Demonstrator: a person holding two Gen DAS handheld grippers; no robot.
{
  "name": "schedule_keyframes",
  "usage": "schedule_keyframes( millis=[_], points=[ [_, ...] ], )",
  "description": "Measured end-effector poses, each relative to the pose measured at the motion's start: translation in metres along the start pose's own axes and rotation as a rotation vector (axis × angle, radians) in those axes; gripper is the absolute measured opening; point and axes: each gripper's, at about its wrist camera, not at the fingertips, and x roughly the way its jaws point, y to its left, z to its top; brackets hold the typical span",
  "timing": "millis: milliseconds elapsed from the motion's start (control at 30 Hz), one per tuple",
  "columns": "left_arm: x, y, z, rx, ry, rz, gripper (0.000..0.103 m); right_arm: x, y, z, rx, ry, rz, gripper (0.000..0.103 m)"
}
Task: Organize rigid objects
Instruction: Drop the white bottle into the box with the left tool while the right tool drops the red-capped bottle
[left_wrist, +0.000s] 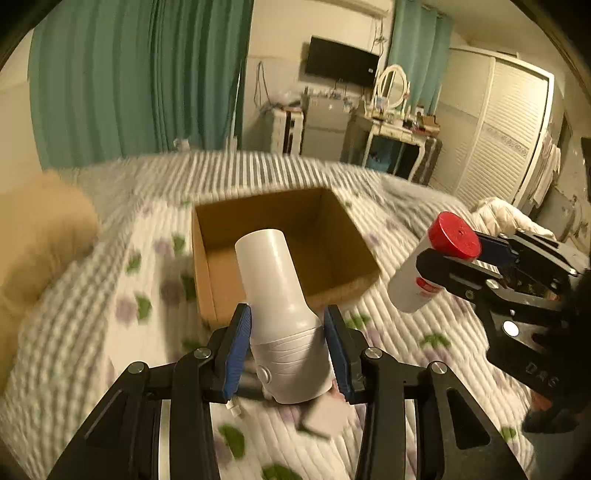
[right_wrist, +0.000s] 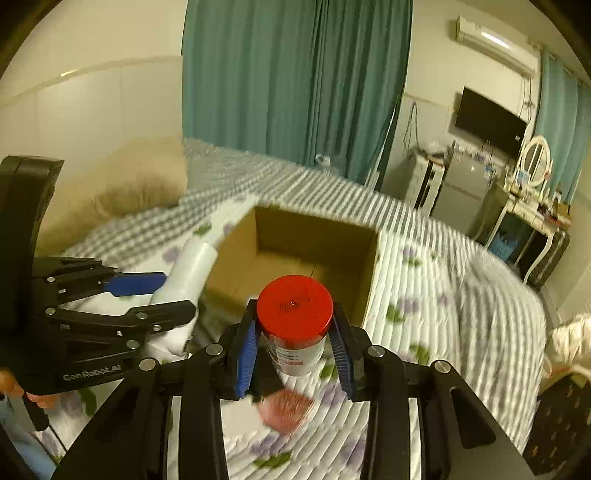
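My left gripper (left_wrist: 288, 325) is shut on a white plastic bottle (left_wrist: 277, 291) and holds it above the bed, its neck pointing at an open cardboard box (left_wrist: 221, 258). My right gripper (right_wrist: 295, 332) is shut on a white bottle with a red cap (right_wrist: 294, 302), held in the air just short of the box's (right_wrist: 369, 280) near wall. The box looks empty inside. In the left wrist view the right gripper (left_wrist: 465, 254) and red-capped bottle (left_wrist: 436, 258) hang to the right of the box. In the right wrist view the left gripper (right_wrist: 162, 291) and white bottle (right_wrist: 188, 273) are at the left.
The box sits on a bed with a floral quilt (left_wrist: 406, 325). A small pink flat item (right_wrist: 284, 410) lies on the quilt below the right gripper; it also shows in the left wrist view (left_wrist: 325, 417). A tan pillow (right_wrist: 144, 177) lies far left. A dresser (left_wrist: 399, 144) and wardrobe stand beyond.
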Motion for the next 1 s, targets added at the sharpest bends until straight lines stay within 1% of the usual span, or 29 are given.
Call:
schedule_keyframes(
  millis=[67, 167, 267, 367, 467, 600, 700, 733, 800, 833, 867, 1000],
  points=[
    [0.005, 0.000, 0.021, 0.018, -0.027, 0.013, 0.041, 0.001, -0.005, 0.018, 0.001, -0.015, -0.005, 0.036],
    [0.017, 0.000, 0.042, 0.035, -0.035, 0.017, 0.041, 0.007, -0.010, 0.039, 0.002, -0.028, -0.011, 0.036],
    [0.037, 0.001, 0.059, 0.059, -0.029, 0.063, 0.041, 0.019, -0.013, 0.055, 0.006, -0.031, -0.024, 0.036],
    [0.066, 0.004, 0.067, 0.067, 0.004, 0.087, 0.041, 0.036, -0.019, 0.062, 0.018, -0.021, -0.029, 0.036],
    [0.097, 0.009, 0.068, 0.062, 0.049, 0.090, 0.041, 0.054, -0.025, 0.063, 0.037, -0.001, -0.028, 0.036],
    [0.133, 0.018, 0.057, 0.056, 0.097, 0.093, 0.041, 0.082, -0.031, 0.054, 0.041, 0.049, -0.026, 0.036],
    [0.151, 0.022, 0.047, 0.066, 0.130, 0.072, 0.042, 0.101, -0.033, 0.043, 0.042, 0.085, -0.026, 0.036],
    [0.157, 0.022, 0.044, 0.083, 0.136, 0.071, 0.043, 0.107, -0.034, 0.040, 0.044, 0.094, -0.026, 0.036],
    [0.165, 0.018, 0.040, 0.128, 0.138, 0.069, 0.057, 0.117, -0.038, 0.035, 0.046, 0.112, -0.024, 0.036],
    [0.167, 0.016, 0.039, 0.138, 0.132, 0.080, 0.071, 0.121, -0.040, 0.034, 0.048, 0.116, -0.024, 0.036],
    [0.168, 0.017, 0.038, 0.136, 0.122, 0.088, 0.078, 0.127, -0.043, 0.033, 0.053, 0.122, -0.024, 0.036],
    [0.171, 0.023, 0.043, 0.103, 0.115, 0.092, 0.078, 0.141, -0.050, 0.030, 0.078, 0.131, -0.025, 0.036]
  ],
)
